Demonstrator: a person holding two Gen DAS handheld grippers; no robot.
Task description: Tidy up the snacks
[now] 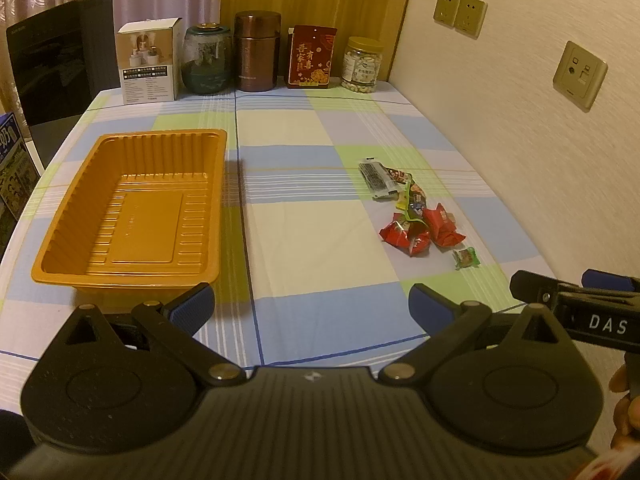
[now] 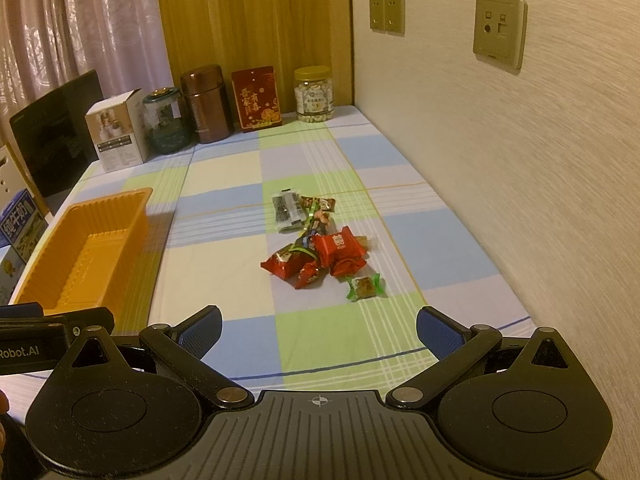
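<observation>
An empty orange plastic tray [image 1: 72,268] [image 2: 132,204] sits on the left of the checked tablecloth. A small heap of wrapped snacks [image 1: 416,216] [image 2: 320,248] lies to the right: red packets, a dark sachet [image 2: 286,212] and a green-edged candy [image 1: 466,258] [image 2: 364,287] nearest me. My left gripper [image 1: 312,304] is open, hovering near the table's front edge just right of the tray. My right gripper [image 2: 319,326] is open too, held short of the candy with nothing between its fingers. Part of the right gripper [image 1: 576,296] shows at the left wrist view's right edge.
Along the back stand a white box [image 1: 148,64], a green jar [image 1: 206,60], a brown canister [image 1: 256,50], a red packet [image 1: 310,58] and a clear nut jar [image 1: 362,64]. The wall [image 2: 520,160] borders the table's right side. A dark chair [image 1: 60,60] stands at the left.
</observation>
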